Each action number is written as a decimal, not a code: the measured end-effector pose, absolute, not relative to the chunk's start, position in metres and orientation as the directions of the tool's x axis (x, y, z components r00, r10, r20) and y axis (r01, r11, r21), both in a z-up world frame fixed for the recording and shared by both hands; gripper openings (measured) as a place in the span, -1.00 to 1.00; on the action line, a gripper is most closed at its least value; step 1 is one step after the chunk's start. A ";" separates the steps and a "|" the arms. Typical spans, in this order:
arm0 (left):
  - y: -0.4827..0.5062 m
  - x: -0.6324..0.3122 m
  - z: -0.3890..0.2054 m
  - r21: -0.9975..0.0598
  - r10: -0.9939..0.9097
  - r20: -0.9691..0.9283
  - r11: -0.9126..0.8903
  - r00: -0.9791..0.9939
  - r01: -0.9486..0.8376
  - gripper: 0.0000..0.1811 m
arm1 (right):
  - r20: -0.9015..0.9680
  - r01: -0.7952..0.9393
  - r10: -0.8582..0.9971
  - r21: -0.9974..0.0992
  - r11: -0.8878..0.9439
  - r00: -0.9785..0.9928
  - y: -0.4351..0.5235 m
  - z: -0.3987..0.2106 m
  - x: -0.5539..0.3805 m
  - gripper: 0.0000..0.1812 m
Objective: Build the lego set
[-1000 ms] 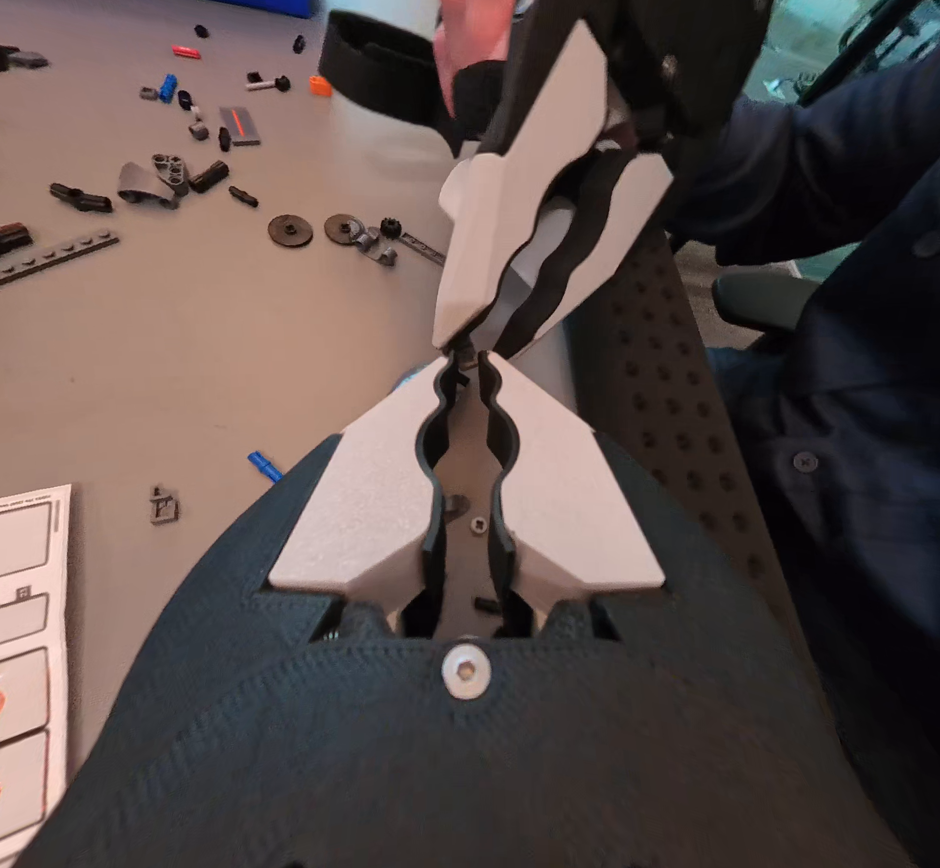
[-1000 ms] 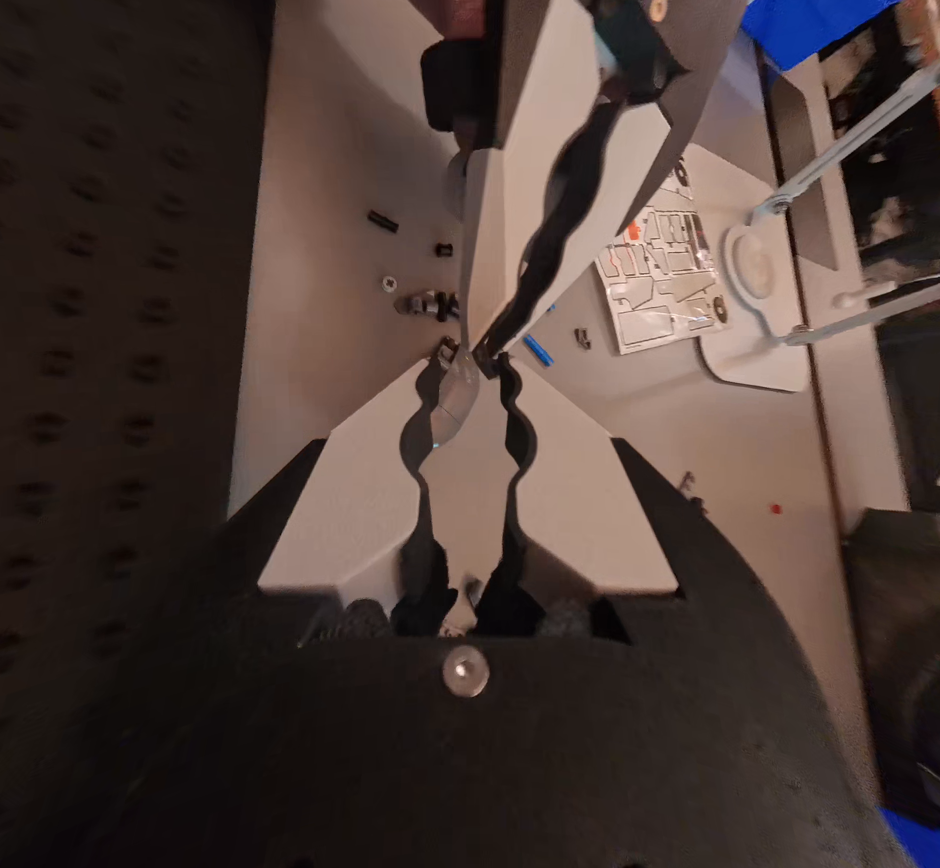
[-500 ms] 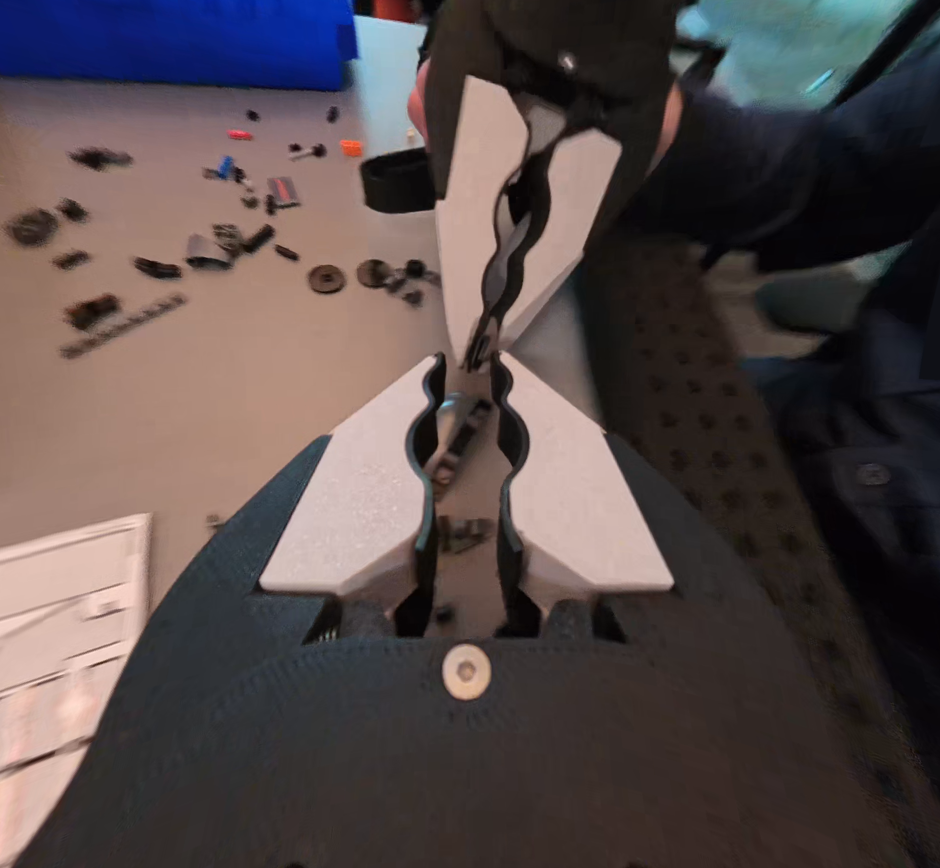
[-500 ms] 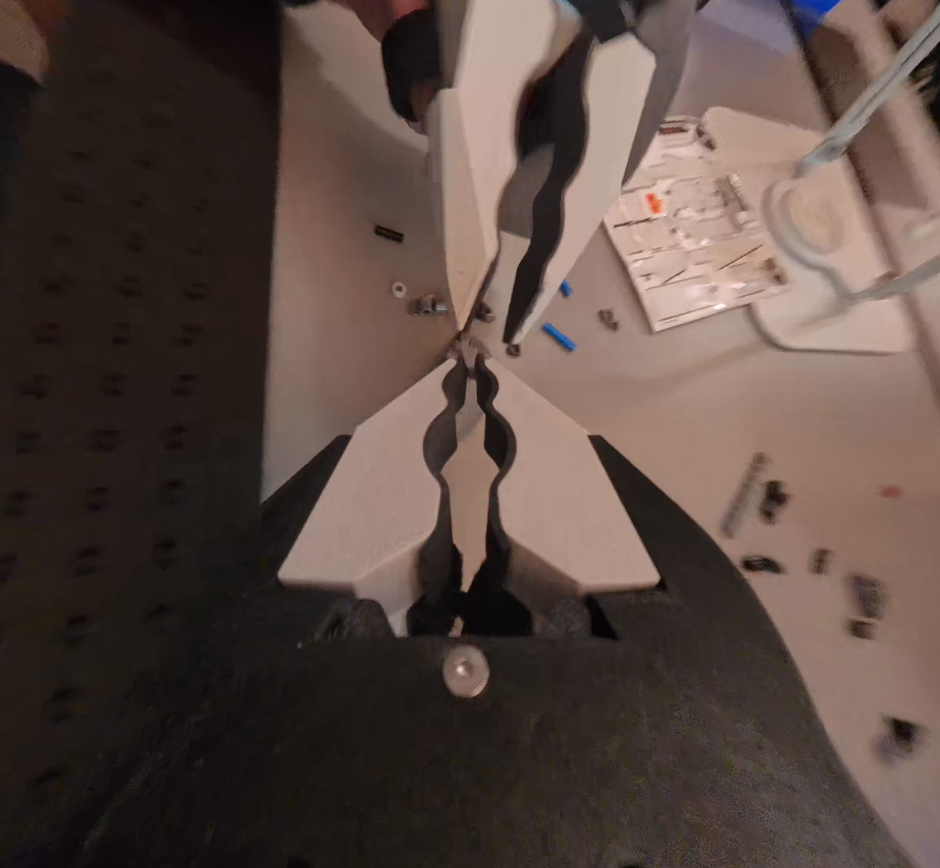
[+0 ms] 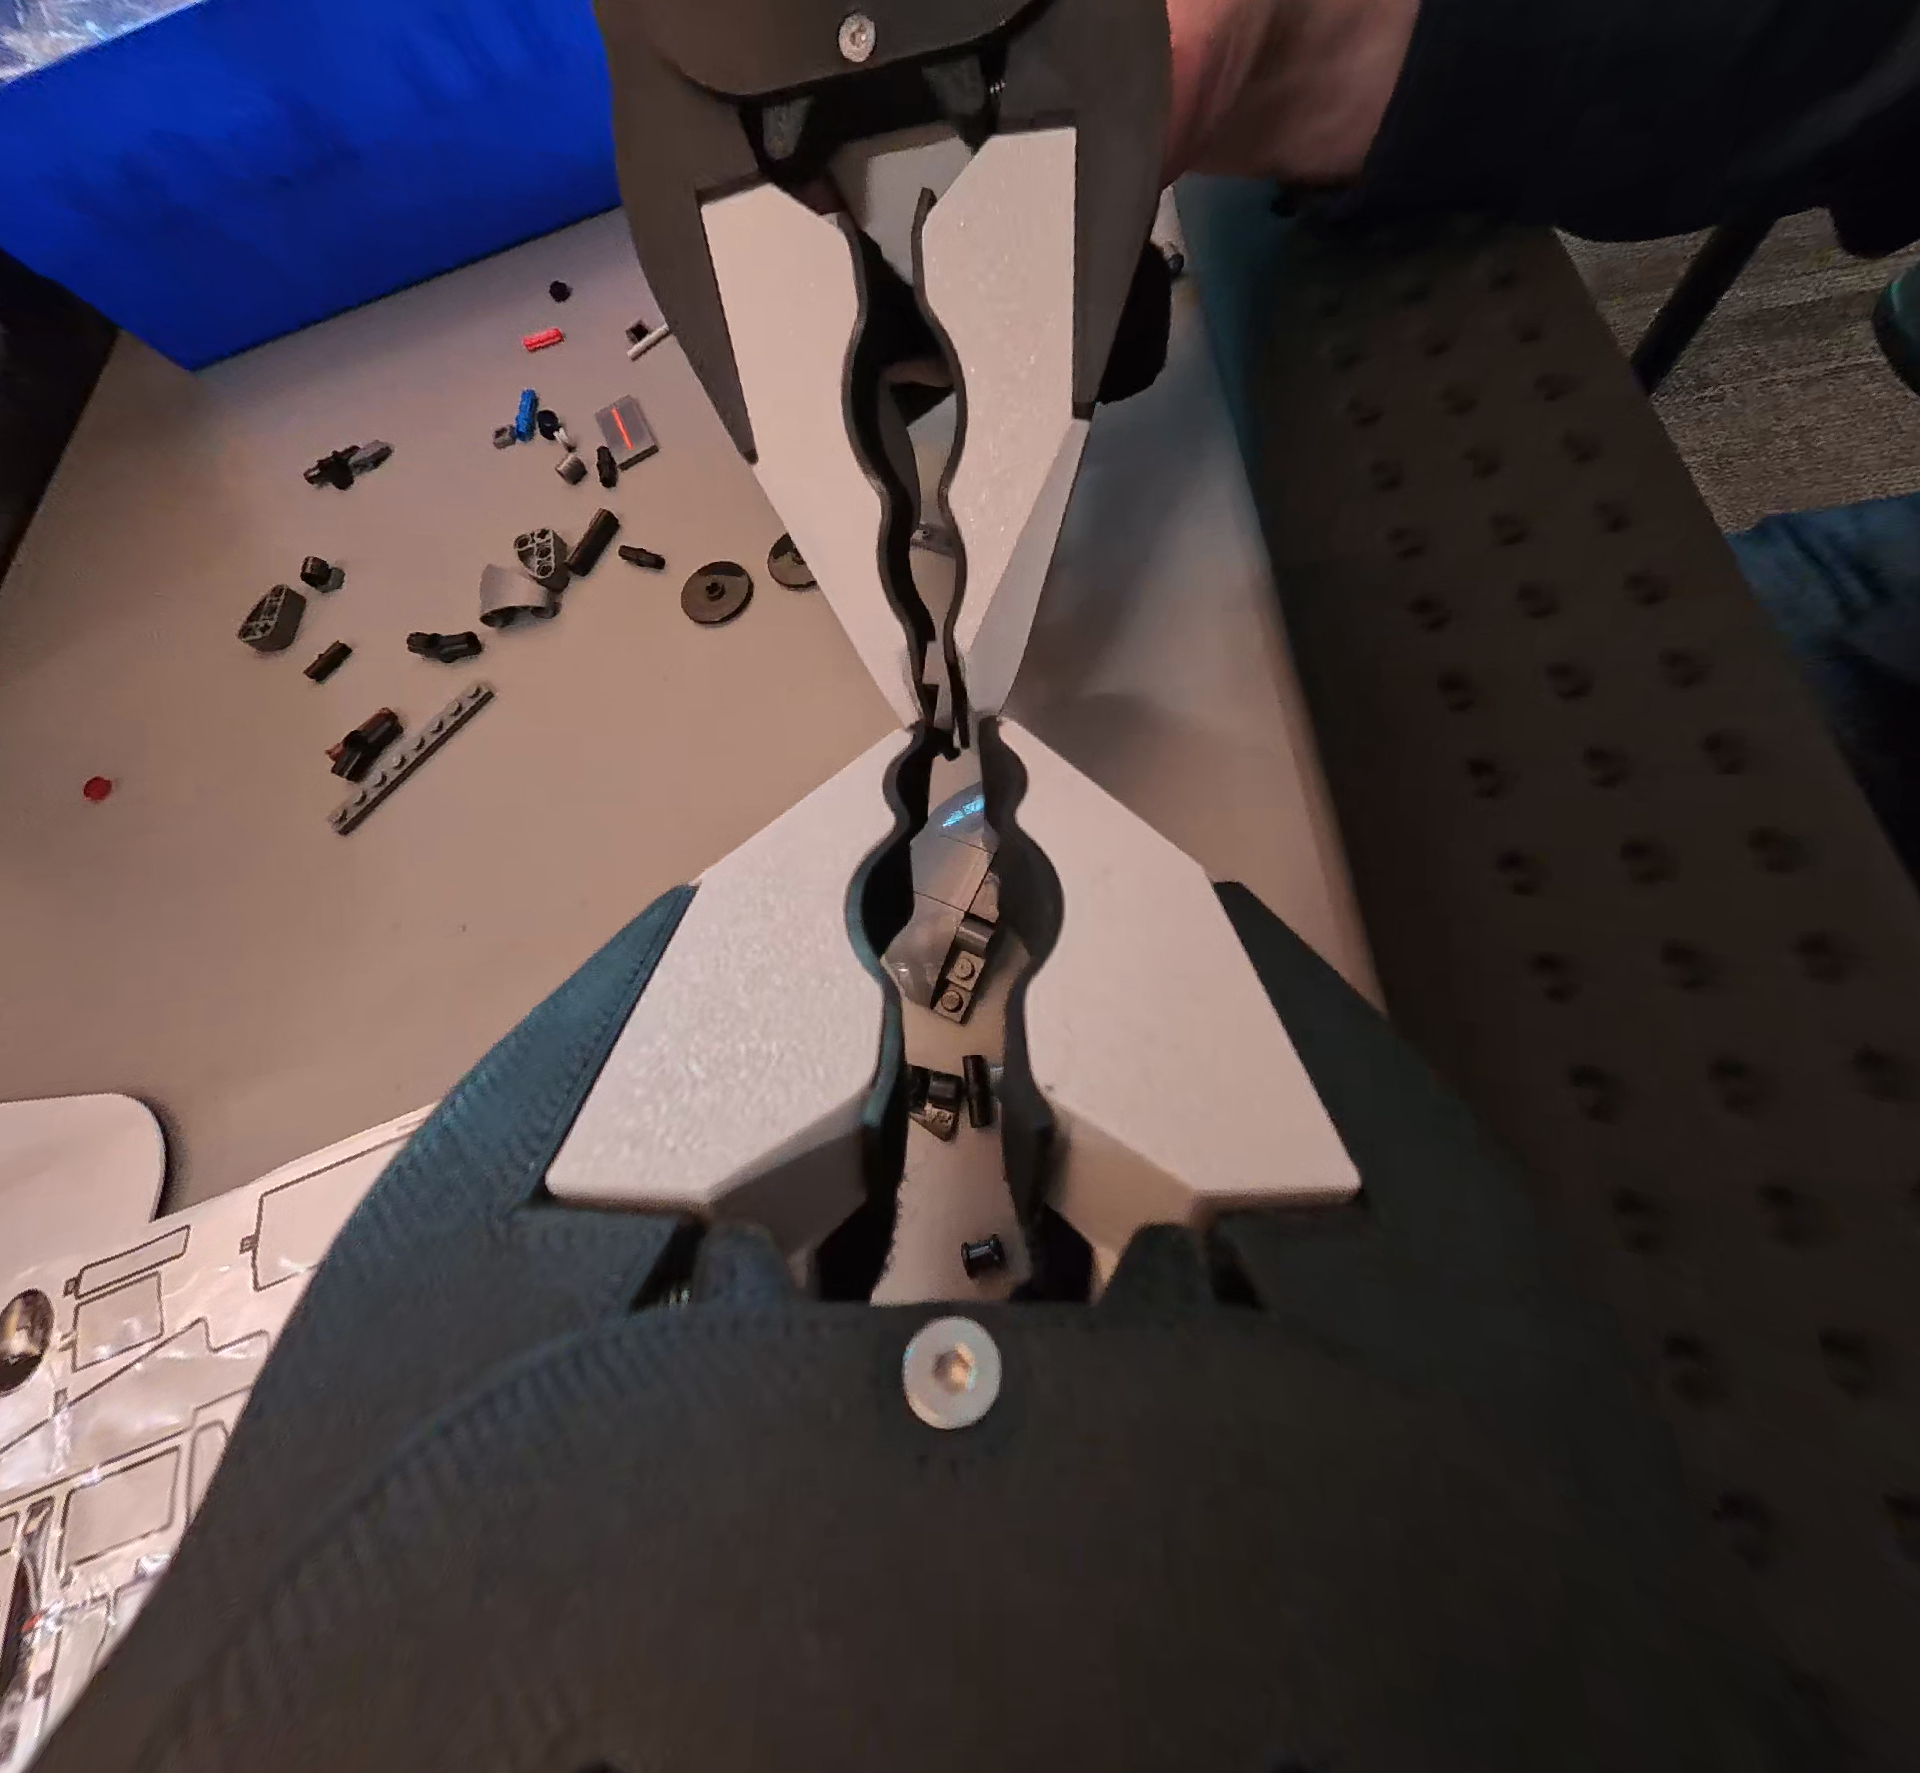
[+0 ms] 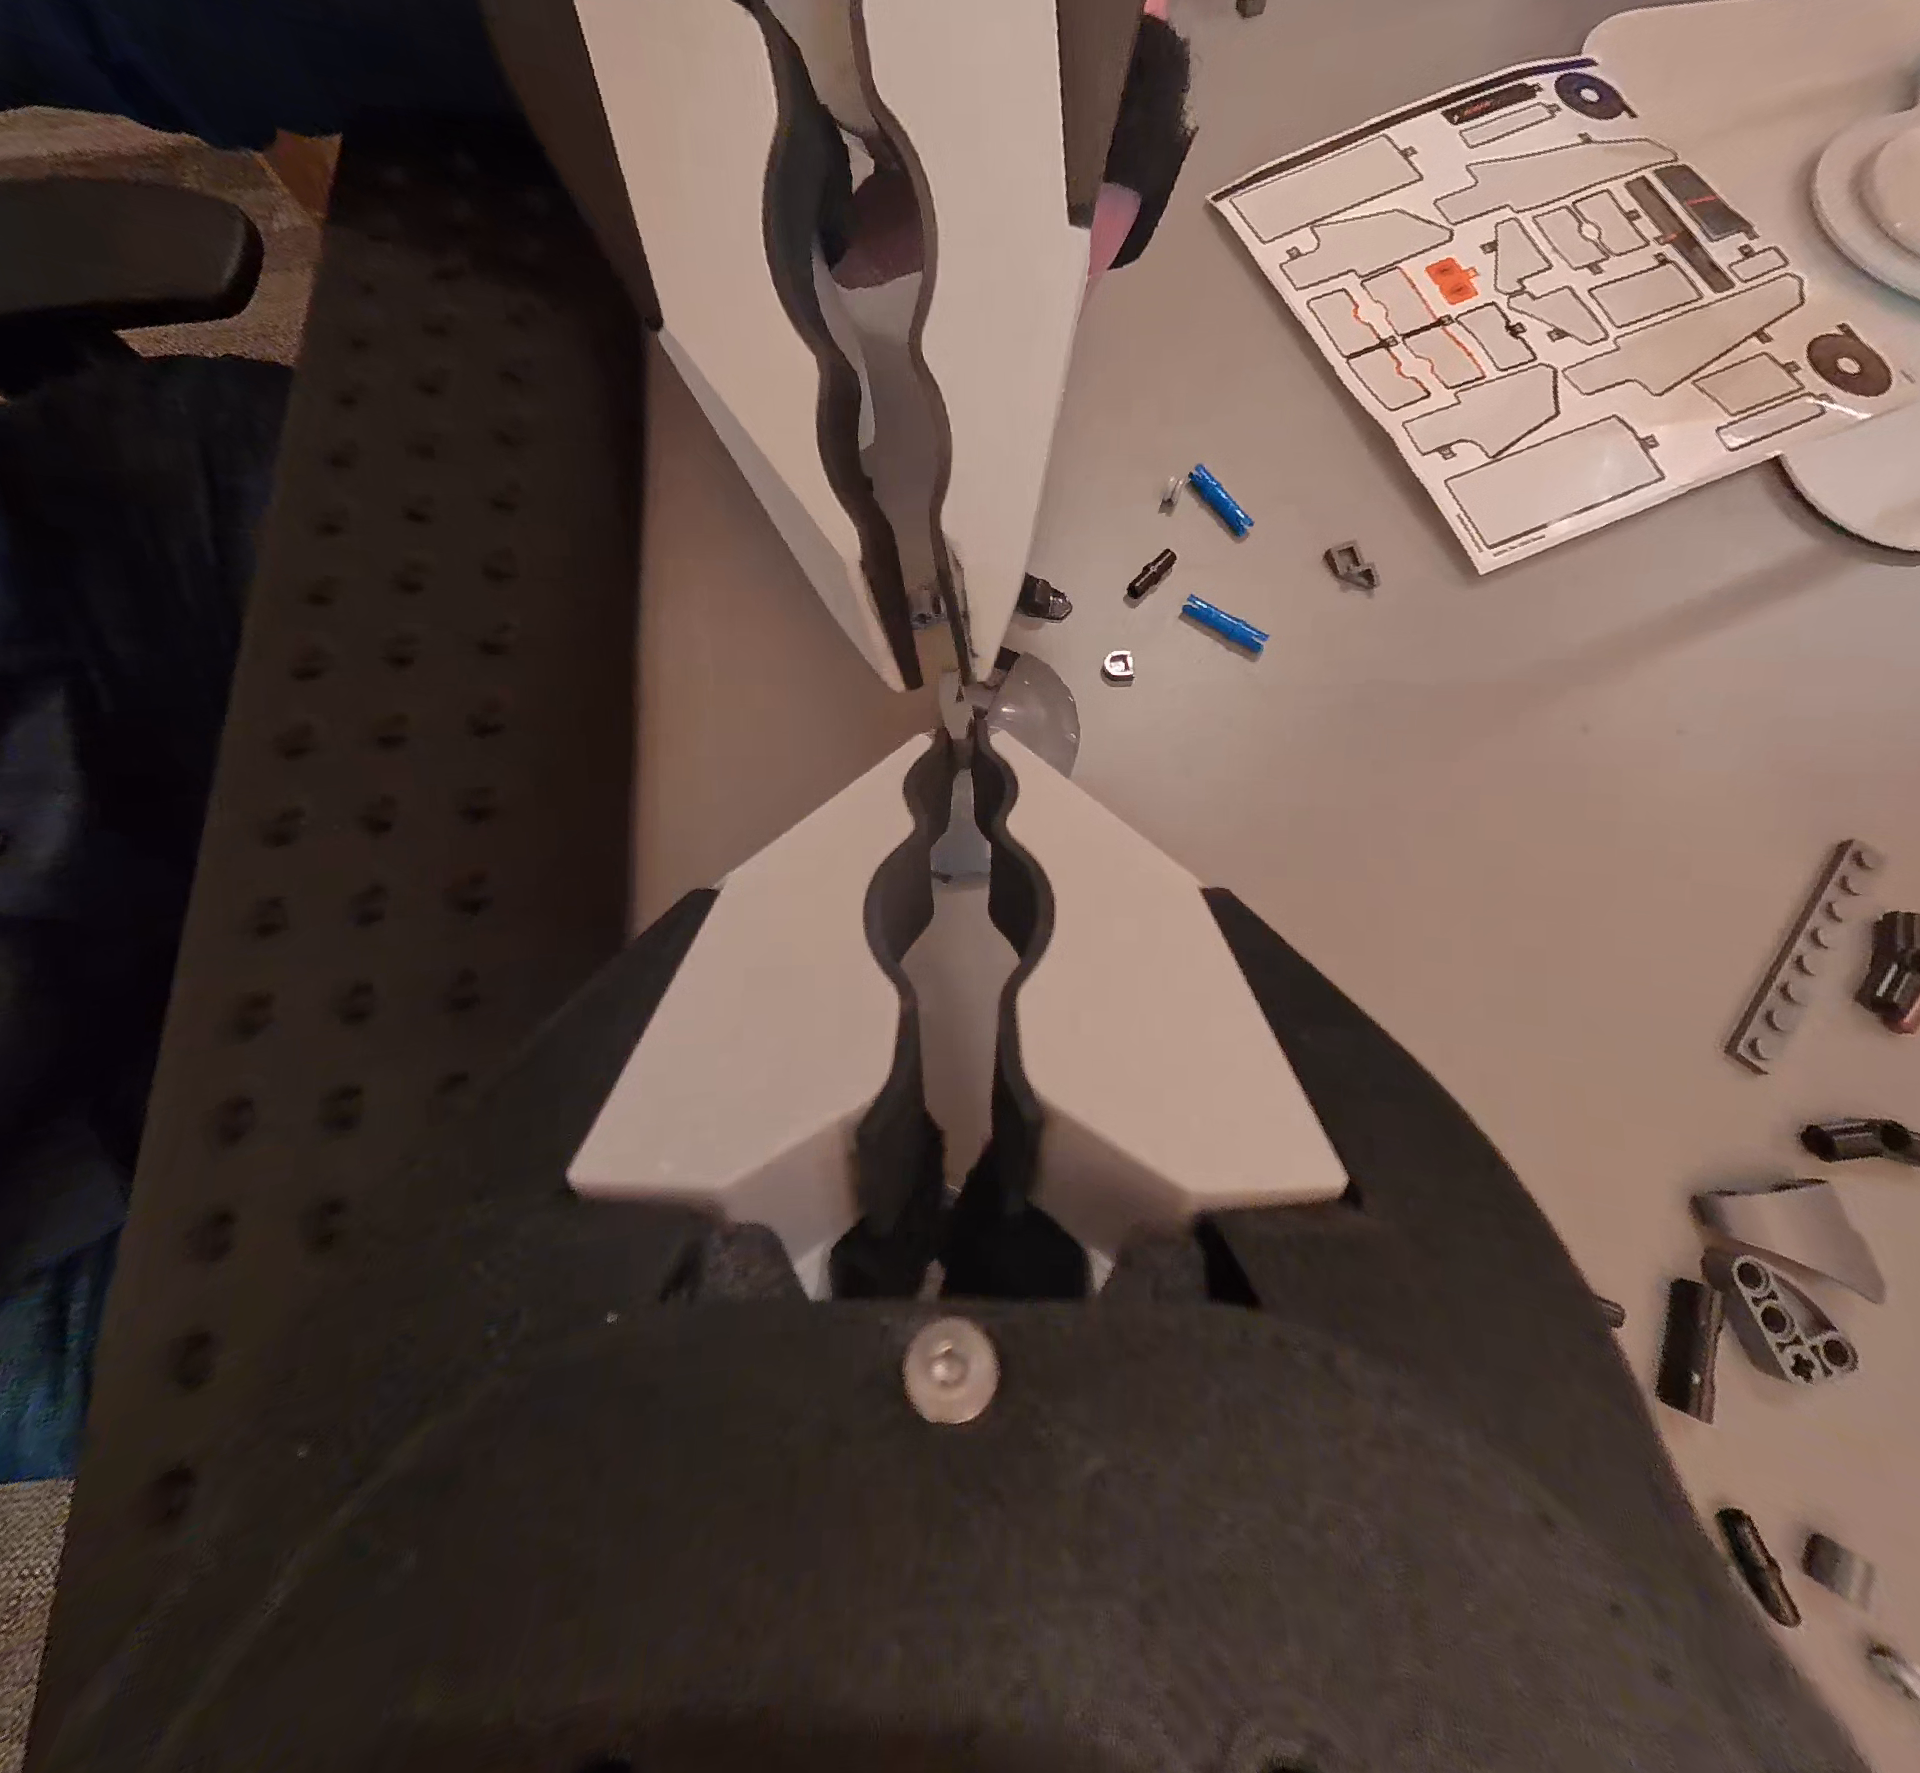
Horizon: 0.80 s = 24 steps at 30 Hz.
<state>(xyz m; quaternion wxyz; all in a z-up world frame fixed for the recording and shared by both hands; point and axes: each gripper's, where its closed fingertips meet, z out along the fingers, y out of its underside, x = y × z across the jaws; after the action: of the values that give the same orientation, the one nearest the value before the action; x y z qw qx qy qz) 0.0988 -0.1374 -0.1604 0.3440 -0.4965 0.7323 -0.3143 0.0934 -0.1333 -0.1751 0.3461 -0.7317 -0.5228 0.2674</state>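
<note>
Left wrist view: both grippers are meeting tip to tip, left gripper [image 5: 951, 747] and right gripper [image 6: 961, 736] each pinching nearly closed on the small grey lego assembly [image 6: 961, 700] above the table [image 5: 623, 840].

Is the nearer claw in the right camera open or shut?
Shut: the right gripper has its tips pinched on a small grey lego piece, no gap between them.
</note>
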 end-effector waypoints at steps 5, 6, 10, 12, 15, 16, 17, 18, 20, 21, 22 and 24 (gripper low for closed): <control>-0.137 0.101 -0.163 -0.804 -0.950 -0.165 0.286 -0.266 -0.521 -0.99 | -0.016 0.574 0.953 -0.796 -0.195 0.302 -0.134 -0.172 0.090 -0.98; -0.137 0.102 -0.162 -0.810 -0.953 -0.147 0.270 -0.264 -0.521 -0.99 | -0.011 0.573 0.952 -0.797 -0.193 0.306 -0.133 -0.172 0.091 -0.98; -0.137 0.102 -0.156 -0.844 -0.964 0.011 0.134 -0.265 -0.520 -1.00 | 0.097 0.584 0.934 -0.801 -0.131 0.343 -0.126 -0.163 0.097 -0.91; -0.139 0.101 -0.158 -0.837 -0.954 0.123 0.048 -0.272 -0.545 -1.00 | 0.234 0.627 0.916 -0.779 -0.025 0.327 -0.127 -0.156 0.097 -0.90; -0.139 0.098 -0.165 -0.812 -0.940 0.203 -0.007 -0.273 -0.583 -1.00 | 0.415 0.721 0.866 -0.686 0.097 0.279 -0.128 -0.159 0.096 -0.89; -0.141 0.097 -0.167 -0.805 -0.935 0.224 -0.020 -0.274 -0.593 -1.00 | 0.454 0.745 0.851 -0.656 0.120 0.263 -0.127 -0.160 0.096 -0.88; -0.141 0.098 -0.166 -0.803 -0.930 0.248 -0.041 -0.271 -0.594 -0.99 | 0.484 0.758 0.839 -0.637 0.143 0.248 -0.128 -0.160 0.095 -0.86; -0.142 0.098 -0.165 -0.800 -0.923 0.275 -0.065 -0.269 -0.597 -0.99 | 0.505 0.766 0.830 -0.622 0.162 0.235 -0.129 -0.159 0.094 -0.85; -0.143 0.099 -0.163 -0.797 -0.909 0.316 -0.100 -0.271 -0.596 -0.99 | 0.535 0.780 0.818 -0.597 0.188 0.213 -0.130 -0.160 0.093 -0.86; -0.143 0.099 -0.163 -0.791 -0.903 0.334 -0.113 -0.271 -0.601 -0.99 | 0.548 0.788 0.811 -0.584 0.195 0.205 -0.130 -0.161 0.093 -0.85; -0.144 0.099 -0.164 -0.784 -0.895 0.353 -0.123 -0.274 -0.608 -0.99 | 0.565 0.800 0.802 -0.565 0.202 0.196 -0.129 -0.162 0.094 -0.85; -0.146 0.099 -0.166 -0.774 -0.879 0.388 -0.148 -0.277 -0.615 -0.99 | 0.596 0.821 0.783 -0.527 0.218 0.175 -0.129 -0.164 0.094 -0.89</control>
<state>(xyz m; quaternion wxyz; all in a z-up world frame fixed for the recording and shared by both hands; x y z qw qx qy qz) 0.0985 -0.1460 -0.1655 0.1370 -0.5856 0.6380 -0.4809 0.0938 -0.1292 -0.1640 0.4437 -0.6249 -0.6421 -0.0214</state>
